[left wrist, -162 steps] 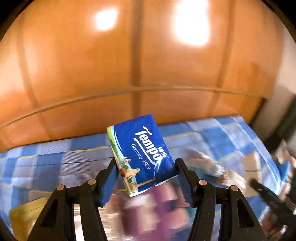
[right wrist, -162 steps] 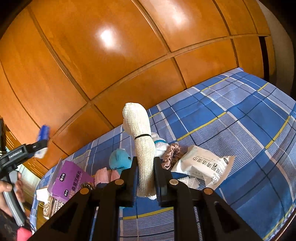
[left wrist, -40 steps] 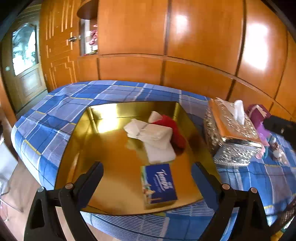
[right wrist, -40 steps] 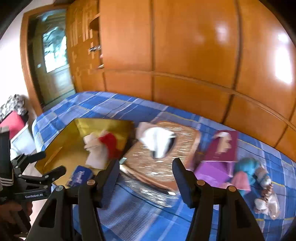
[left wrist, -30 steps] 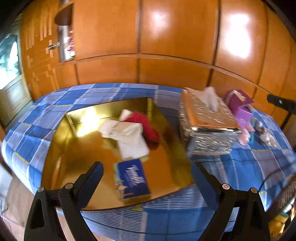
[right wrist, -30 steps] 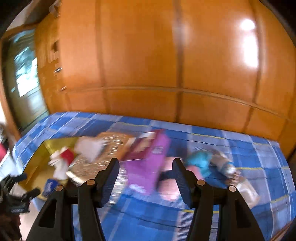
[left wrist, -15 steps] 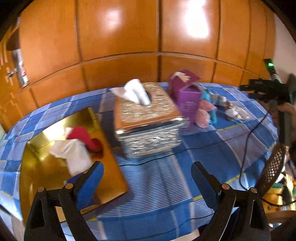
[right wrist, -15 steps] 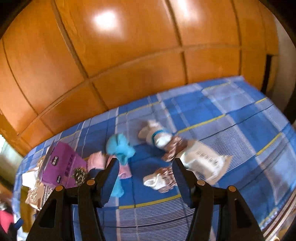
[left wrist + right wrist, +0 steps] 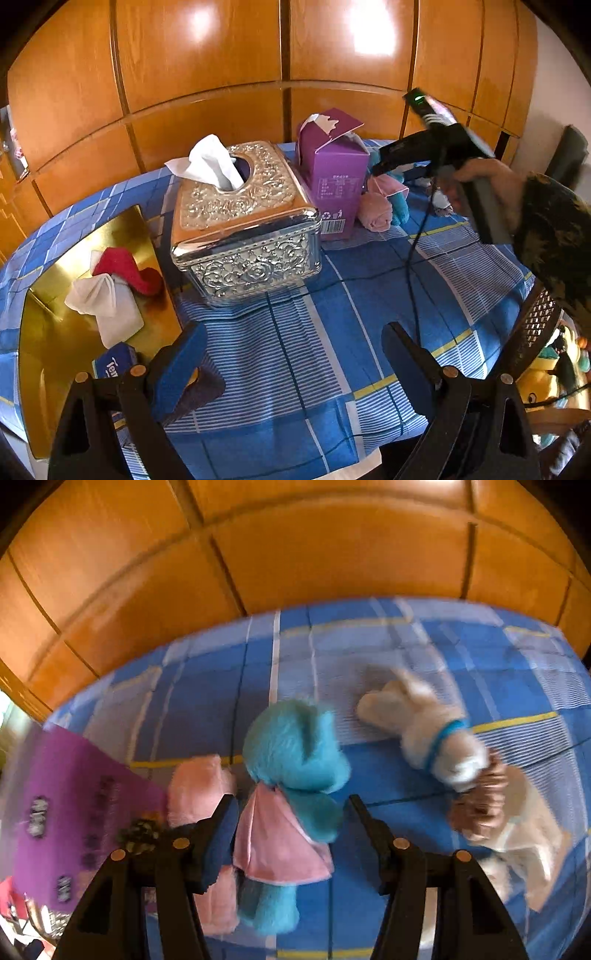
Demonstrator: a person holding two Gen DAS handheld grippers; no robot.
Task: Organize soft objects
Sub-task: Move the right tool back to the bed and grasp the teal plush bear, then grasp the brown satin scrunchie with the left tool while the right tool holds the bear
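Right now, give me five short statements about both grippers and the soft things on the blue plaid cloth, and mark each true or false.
1. The left gripper is open and holds nothing. True.
2. The right gripper is clamped shut on the fluffy turquoise plush toy. False: its jaws stand open around it.
3. The red cloth lies in the shiny gold tray. True.
4. The embossed silver tissue box sits inside that tray. False: it stands beside it.
5. The purple carton is open on top. True.

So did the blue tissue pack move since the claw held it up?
Yes. The blue tissue pack now lies down in the gold tray, beside the white cloth.
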